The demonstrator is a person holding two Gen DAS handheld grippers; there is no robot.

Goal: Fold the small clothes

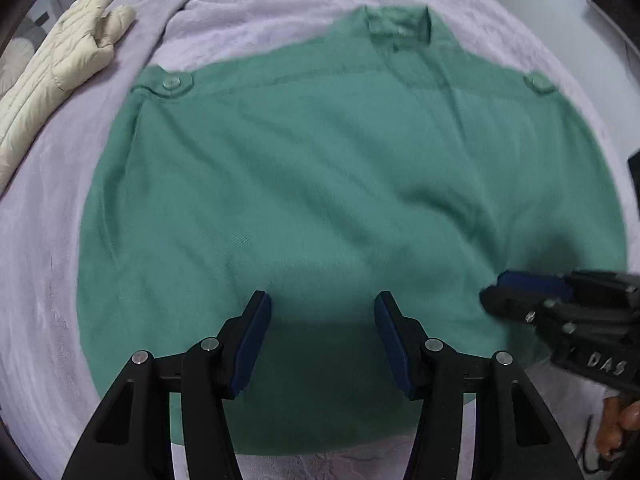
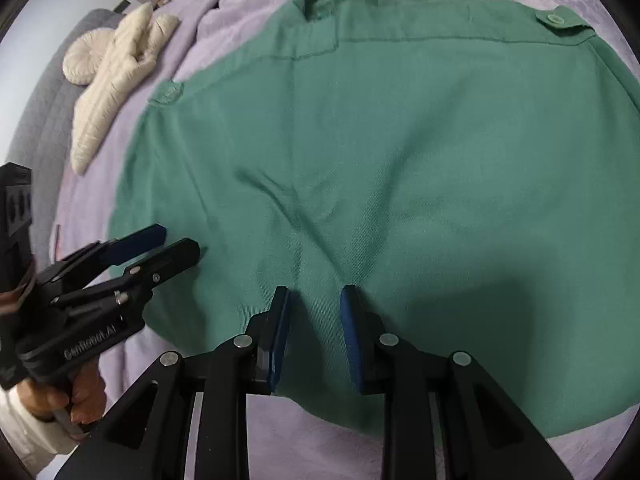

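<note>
A green shirt (image 1: pixel 320 168) lies spread flat, back up, on a lavender blanket (image 1: pixel 48 240), collar at the far side; it also fills the right wrist view (image 2: pixel 400 160). My left gripper (image 1: pixel 322 300) is open and empty, hovering over the shirt's near hem. It also shows in the right wrist view (image 2: pixel 182 242) at the shirt's left edge. My right gripper (image 2: pixel 314 294) is open and empty over the near hem. It shows in the left wrist view (image 1: pixel 492 286) at the shirt's right side.
A cream quilted jacket (image 1: pixel 60 76) lies on the blanket at the far left, also in the right wrist view (image 2: pixel 116 76). A round cream cushion (image 2: pixel 80 60) and a grey sofa back (image 2: pixel 36 128) sit beyond it.
</note>
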